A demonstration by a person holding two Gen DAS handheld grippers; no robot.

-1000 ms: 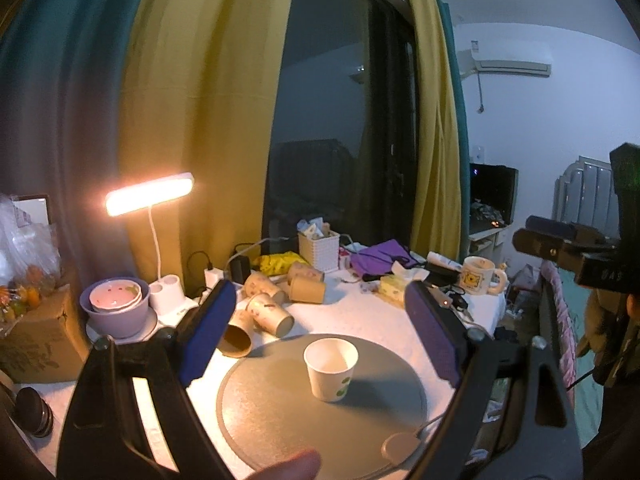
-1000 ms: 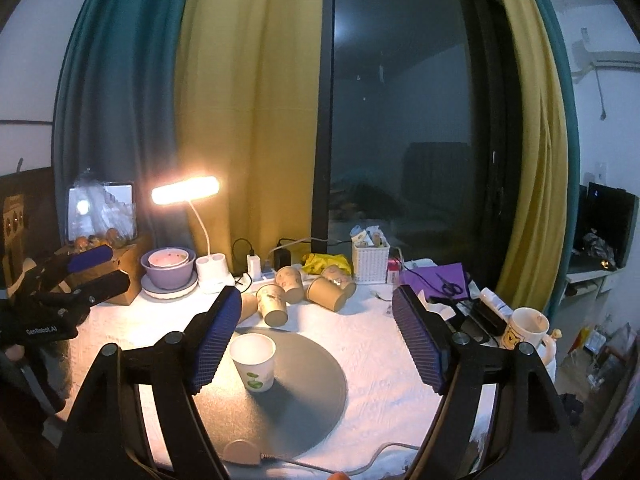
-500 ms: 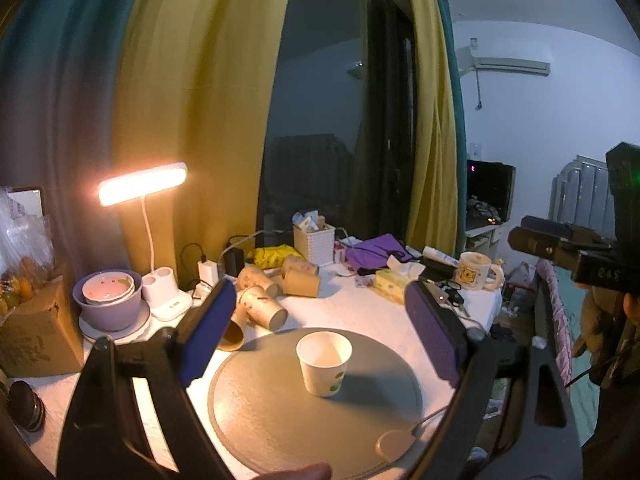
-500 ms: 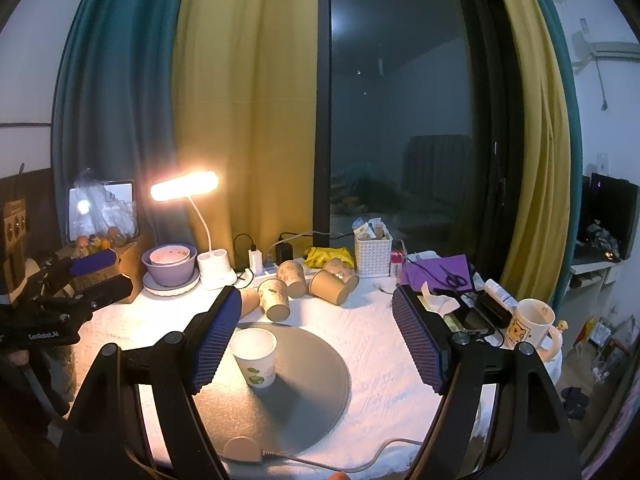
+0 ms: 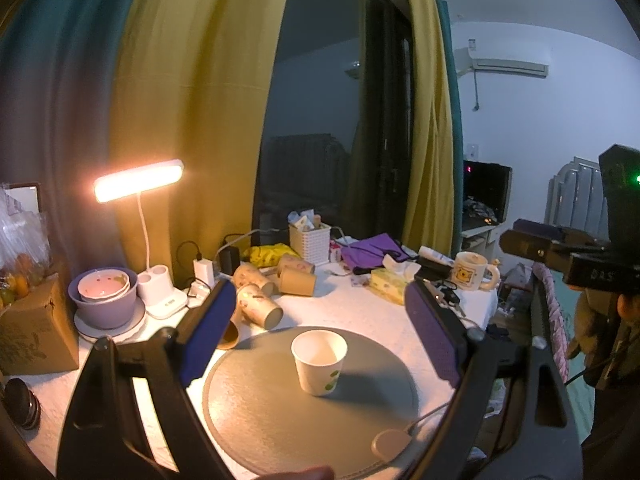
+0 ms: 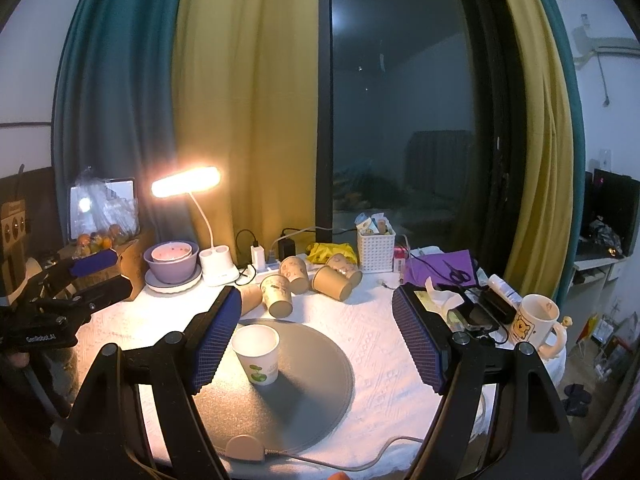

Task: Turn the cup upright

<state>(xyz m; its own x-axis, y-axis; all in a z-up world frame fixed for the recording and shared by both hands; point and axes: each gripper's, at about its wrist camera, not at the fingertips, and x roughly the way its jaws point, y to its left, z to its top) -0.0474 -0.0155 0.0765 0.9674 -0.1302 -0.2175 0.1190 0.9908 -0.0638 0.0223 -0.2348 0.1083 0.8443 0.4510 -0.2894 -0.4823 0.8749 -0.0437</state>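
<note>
Evidently upright at lower centre on the round grey mat [image 5: 280,412], the white paper cup [image 5: 319,361] looks light and crushable, best gripped gently mid-wall, while left tool [image 5: 320,332] and right tool [image 6: 320,340] gape released.

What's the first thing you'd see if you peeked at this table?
Probably the glowing desk lamp at the back left, shining orange over everything. Next, the white paper cup standing upright alone on the round grey mat in front. Behind it, several brown paper cups lie tipped over in a jumble.
</note>
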